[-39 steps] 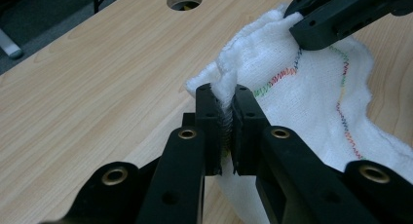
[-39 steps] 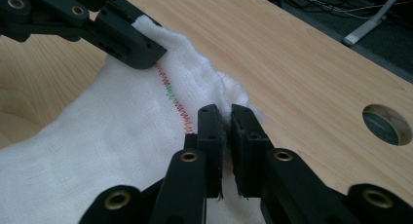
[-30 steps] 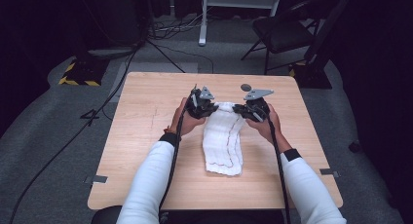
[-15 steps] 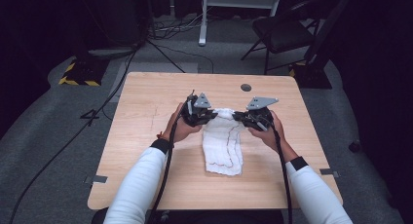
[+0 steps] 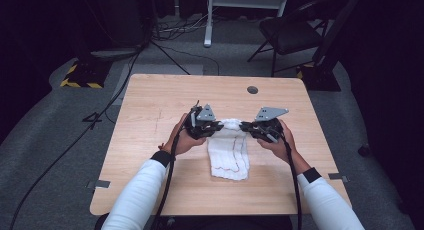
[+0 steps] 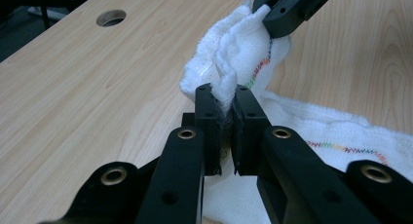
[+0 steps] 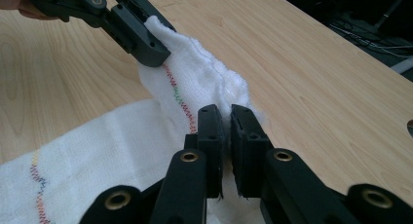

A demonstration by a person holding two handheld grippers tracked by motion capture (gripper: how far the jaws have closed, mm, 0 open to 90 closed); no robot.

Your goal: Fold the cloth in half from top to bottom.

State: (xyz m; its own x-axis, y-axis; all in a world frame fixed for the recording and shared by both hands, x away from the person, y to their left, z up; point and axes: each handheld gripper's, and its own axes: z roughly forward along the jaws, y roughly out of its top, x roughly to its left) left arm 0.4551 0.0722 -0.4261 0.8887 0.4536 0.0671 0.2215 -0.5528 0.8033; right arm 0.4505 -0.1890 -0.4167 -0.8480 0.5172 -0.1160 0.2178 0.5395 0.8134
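Note:
A white towel [image 5: 230,152] with a line of coloured stitching lies on the wooden table [image 5: 150,105], its near part flat. Its far edge is lifted and bunched between the two grippers. My left gripper [image 5: 219,126] is shut on the left corner of that edge; in the left gripper view the jaws [image 6: 225,95] pinch a fold of the towel [image 6: 234,53]. My right gripper [image 5: 244,126] is shut on the right corner, and its jaws [image 7: 226,118] squeeze the towel [image 7: 195,78]. Each gripper view shows the other gripper [image 6: 287,9] [image 7: 141,36] across the raised edge.
A round hole [image 5: 252,90] sits in the table's far right part. Bare wood surrounds the towel on all sides. Beyond the table, a folding chair [image 5: 295,35] and cables [image 5: 170,50] lie on the grey floor.
Both grippers have moved toward the person's side of the table, carrying the towel's far edge with them. The towel now looks shorter front to back.

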